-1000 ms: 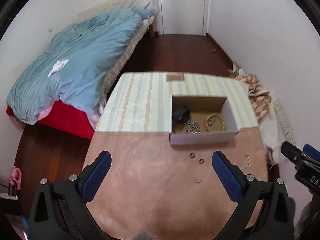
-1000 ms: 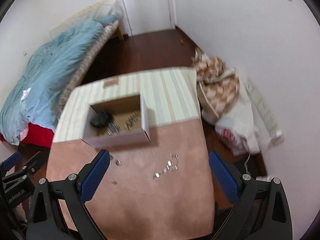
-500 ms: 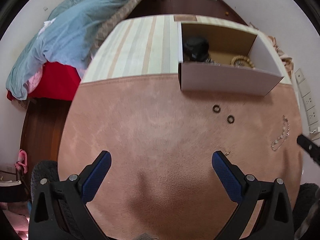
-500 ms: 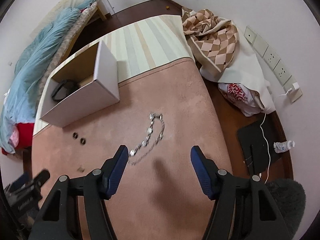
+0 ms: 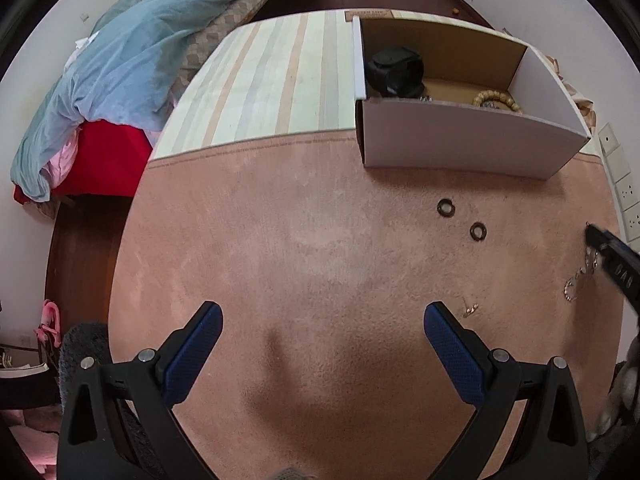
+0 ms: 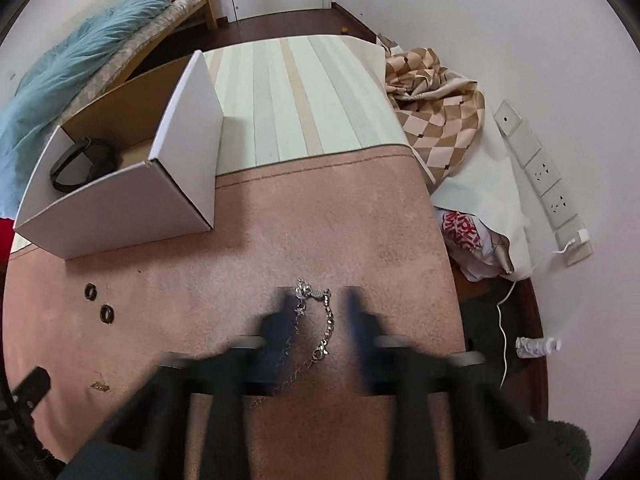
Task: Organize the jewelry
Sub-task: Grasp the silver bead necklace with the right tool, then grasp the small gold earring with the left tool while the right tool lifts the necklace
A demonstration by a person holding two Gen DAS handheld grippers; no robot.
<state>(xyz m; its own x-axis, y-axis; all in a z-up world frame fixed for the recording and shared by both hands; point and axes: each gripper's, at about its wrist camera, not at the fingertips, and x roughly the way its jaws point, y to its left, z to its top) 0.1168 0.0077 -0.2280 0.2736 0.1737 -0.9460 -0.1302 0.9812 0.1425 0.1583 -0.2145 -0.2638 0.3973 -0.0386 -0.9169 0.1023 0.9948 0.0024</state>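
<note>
A silver chain bracelet (image 6: 320, 326) lies on the pink table cloth (image 6: 248, 264). My right gripper (image 6: 318, 300) is down over it with its blurred jaws on either side of the chain, still apart. The chain also shows in the left wrist view (image 5: 580, 280), beside the right gripper's finger (image 5: 612, 256). My left gripper (image 5: 320, 320) is open and empty above the cloth. Two dark rings (image 5: 446, 207) (image 5: 478, 231) and a small gold earring (image 5: 470, 309) lie loose. The white cardboard box (image 5: 460, 144) holds a black watch (image 5: 396, 70) and a wooden bead bracelet (image 5: 496, 100).
A bed with a blue duvet (image 5: 120, 64) stands to the left. A checked cloth (image 6: 436, 116) and a plastic bag (image 6: 476, 240) lie right of the table by wall sockets (image 6: 544, 176). The striped cloth (image 5: 272, 80) covers the far table half.
Both grippers have dropped toward the table. My right gripper has moved down over the silver chain and its jaws have narrowed around it. The left gripper stays open.
</note>
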